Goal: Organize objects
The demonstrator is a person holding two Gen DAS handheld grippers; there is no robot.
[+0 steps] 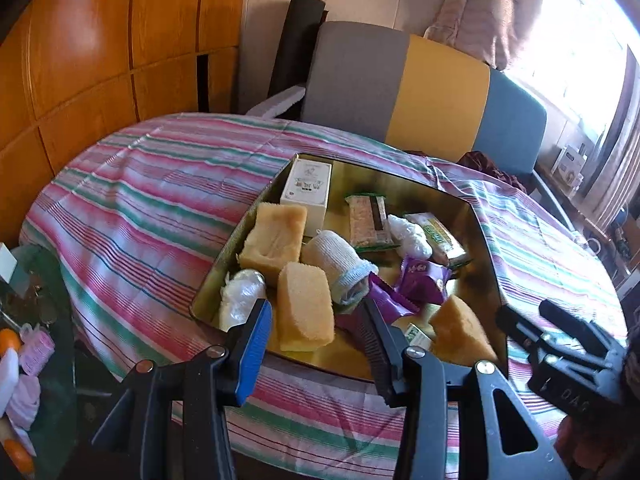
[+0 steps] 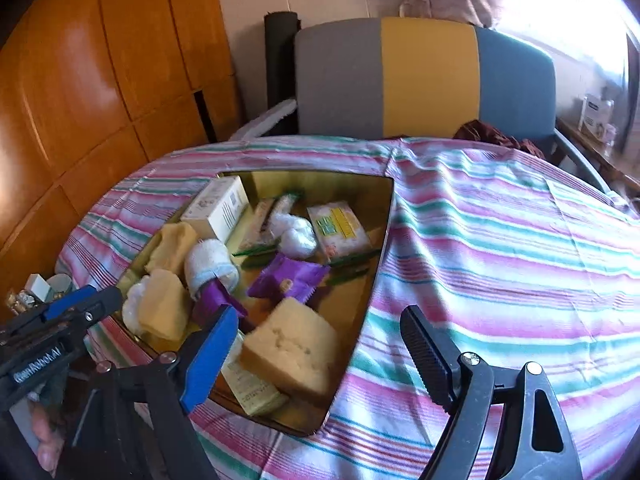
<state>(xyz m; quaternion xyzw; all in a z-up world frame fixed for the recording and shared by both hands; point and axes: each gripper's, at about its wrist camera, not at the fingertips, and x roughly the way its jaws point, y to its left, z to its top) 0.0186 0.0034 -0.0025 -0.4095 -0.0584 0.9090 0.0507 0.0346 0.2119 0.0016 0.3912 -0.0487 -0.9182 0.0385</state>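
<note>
A shiny gold tray lies on the striped tablecloth. In it lie yellow sponges, a white box, a rolled white sock, purple snack packets, green-edged snack bars and white plastic wads. My left gripper is open and empty over the tray's near edge. My right gripper is open and empty over the tray's near right corner; it also shows in the left wrist view.
The striped tablecloth covers a round table. A grey, yellow and blue chair stands behind it. A wooden wall is on the left. A glass side table with small items is at the lower left.
</note>
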